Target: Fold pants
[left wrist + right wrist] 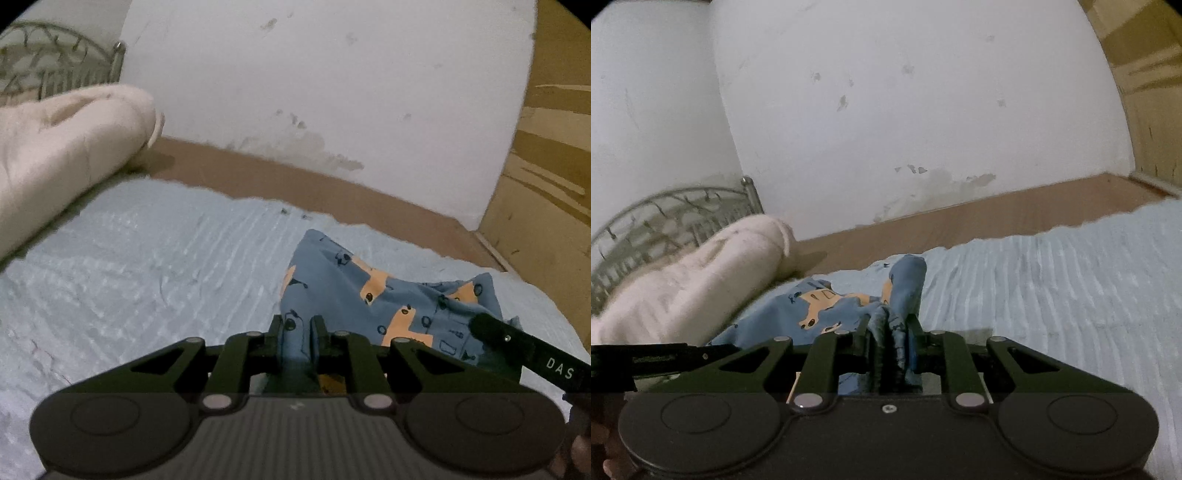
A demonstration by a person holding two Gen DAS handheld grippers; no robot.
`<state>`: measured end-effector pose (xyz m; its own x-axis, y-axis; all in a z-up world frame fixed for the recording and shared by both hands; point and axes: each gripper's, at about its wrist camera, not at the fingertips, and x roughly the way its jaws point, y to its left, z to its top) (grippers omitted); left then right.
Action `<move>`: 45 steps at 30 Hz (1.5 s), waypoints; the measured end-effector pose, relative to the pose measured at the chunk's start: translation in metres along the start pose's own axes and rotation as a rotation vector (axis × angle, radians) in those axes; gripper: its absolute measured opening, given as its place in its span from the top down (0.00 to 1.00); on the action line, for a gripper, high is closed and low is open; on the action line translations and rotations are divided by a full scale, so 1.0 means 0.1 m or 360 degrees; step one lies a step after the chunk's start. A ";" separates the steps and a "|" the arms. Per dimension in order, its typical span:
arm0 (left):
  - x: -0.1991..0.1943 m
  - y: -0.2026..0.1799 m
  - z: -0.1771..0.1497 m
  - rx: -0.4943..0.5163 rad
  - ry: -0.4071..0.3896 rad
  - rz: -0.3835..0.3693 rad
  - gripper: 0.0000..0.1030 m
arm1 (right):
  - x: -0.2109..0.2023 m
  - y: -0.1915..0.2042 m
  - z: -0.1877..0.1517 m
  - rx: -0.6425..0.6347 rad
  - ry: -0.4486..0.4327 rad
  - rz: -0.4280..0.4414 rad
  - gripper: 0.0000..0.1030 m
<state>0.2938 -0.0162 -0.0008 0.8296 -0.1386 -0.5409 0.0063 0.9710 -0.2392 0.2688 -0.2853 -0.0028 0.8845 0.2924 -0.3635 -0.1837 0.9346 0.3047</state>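
We hold a tool in each hand above a bed covered with a pale blue ribbed bedspread [147, 266], and both are gripping the same garment: a pair of blue pants [373, 295] printed with orange patches and small dark outline drawings.

Our left tool [297, 326] has its two fingers drawn in close, with a fold of the blue cloth pinched between them; the cloth runs back between the fingers toward the tool body. From this grip the pants rise to a peak ahead and then spread to the right, where they sag toward the bedspread. In the left wrist view our right tool [480, 325] comes in from the right edge as a dark arm lettered "DAS", its tip lying against the cloth; the closing of its fingers cannot be read from there.

The right wrist view settles it: our right tool [891, 325] is also nearly closed, its fingers clamped on a bunched, twisted rope of the pants [827, 306]. One end of the cloth stands up just ahead of the fingers, and the rest spreads left across the bedspread [1052, 280].

A rolled cream blanket [62, 147] lies on the bed to the left, near the pants. Behind it stands a metal bed frame [665, 214] with curved bars. A stained white wall [314, 92] runs along the far side, above a brown strip [295, 181] beyond the edge of the bedspread.
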 end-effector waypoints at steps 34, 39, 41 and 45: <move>-1.42 0.01 -0.39 0.0260 -0.0135 0.0098 0.01 | -1.10 0.38 -0.26 -0.0110 -0.0095 -0.0101 0.01; -1.76 0.05 -0.66 0.0274 -0.0146 0.0108 0.01 | -1.55 0.52 -0.48 -0.0124 -0.0086 -0.0083 0.01; -1.86 0.06 -0.77 0.0276 -0.0147 0.0107 0.01 | -1.70 0.57 -0.59 -0.0125 -0.0071 -0.0078 0.01; -1.98 0.10 -0.95 0.0287 -0.0128 0.0105 0.01 | -1.94 0.62 -0.79 -0.0147 -0.0044 -0.0101 0.01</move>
<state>0.0768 0.0020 0.0271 0.8735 -0.0647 -0.4825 0.0445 0.9976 -0.0532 0.0520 -0.2681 0.0170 0.9069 0.2277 -0.3546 -0.1648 0.9661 0.1988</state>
